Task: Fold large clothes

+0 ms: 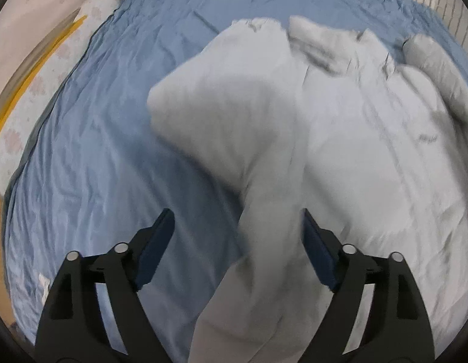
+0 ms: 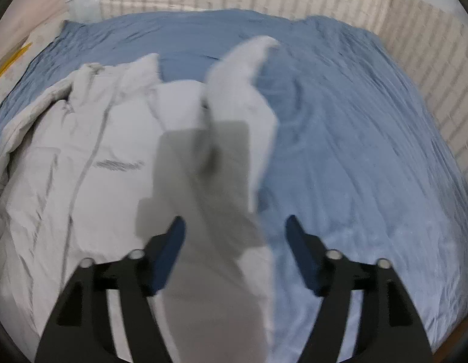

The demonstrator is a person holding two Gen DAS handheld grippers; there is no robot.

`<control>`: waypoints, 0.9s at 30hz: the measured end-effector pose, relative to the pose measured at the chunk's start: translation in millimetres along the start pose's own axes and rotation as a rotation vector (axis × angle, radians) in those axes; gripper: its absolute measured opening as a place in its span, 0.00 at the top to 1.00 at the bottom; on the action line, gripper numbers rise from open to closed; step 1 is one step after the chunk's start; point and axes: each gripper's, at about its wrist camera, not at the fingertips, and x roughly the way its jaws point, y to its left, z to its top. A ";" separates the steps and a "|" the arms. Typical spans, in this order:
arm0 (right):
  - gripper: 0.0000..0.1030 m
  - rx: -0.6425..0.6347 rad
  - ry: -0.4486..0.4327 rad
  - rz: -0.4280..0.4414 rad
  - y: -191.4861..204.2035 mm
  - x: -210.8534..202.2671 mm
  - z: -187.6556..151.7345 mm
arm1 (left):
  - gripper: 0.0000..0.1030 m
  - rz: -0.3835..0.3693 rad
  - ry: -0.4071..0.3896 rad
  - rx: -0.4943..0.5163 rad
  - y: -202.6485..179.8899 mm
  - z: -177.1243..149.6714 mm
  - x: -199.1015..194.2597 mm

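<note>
Left gripper [image 1: 238, 242], right gripper [image 2: 235, 251] both spread, pinching nothing — pale jacket [image 1: 339, 139] soft, light, floppy; take hold at sleeve ends or hem.

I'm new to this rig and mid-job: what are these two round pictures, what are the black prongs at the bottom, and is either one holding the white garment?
Each picture comes from a fisheye camera on a handheld two-finger gripper, looking along its fingers. One shows the left gripper, the other the right gripper. A white jacket lies on a blue sheet covering a bed. Both grippers stand open. A blurred jacket sleeve passes between each pair of fingers, but the pads are not pressing it, so nothing is held.
</note>
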 end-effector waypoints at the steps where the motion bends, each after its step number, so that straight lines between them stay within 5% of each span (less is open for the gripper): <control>1: 0.24 -0.020 -0.001 0.001 9.1 2.3 3.1 | 0.07 0.003 -0.016 -0.003 0.1 9.8 -0.9; 4: 0.24 -0.083 0.006 -0.014 37.7 12.0 5.2 | 0.06 0.072 -0.042 0.033 -14.4 40.9 13.8; 10: 0.24 -0.104 0.041 -0.002 56.5 20.1 -9.2 | 0.08 0.107 0.043 0.032 -43.4 91.4 82.3; 11: 0.24 -0.105 0.044 0.000 56.0 20.8 -12.0 | 0.14 0.098 0.075 0.022 -45.4 101.9 97.7; 12: 0.24 -0.106 0.046 -0.007 56.3 23.1 -14.2 | 0.44 0.104 0.094 0.017 -44.5 107.1 108.1; 13: 0.24 -0.107 0.047 -0.010 54.1 23.1 -17.9 | 0.60 0.116 0.104 0.017 -43.3 109.4 113.8; 15: 0.24 -0.105 0.057 -0.003 52.8 27.5 -22.3 | 0.78 0.096 0.075 0.009 -35.2 111.6 114.0; 18: 0.24 -0.096 0.069 0.009 51.0 32.3 -31.1 | 0.93 0.101 -0.020 0.075 -22.5 95.8 91.9; 27: 0.24 -0.097 0.040 0.030 67.0 11.5 -30.2 | 0.95 0.072 -0.113 0.526 -4.2 -27.4 43.1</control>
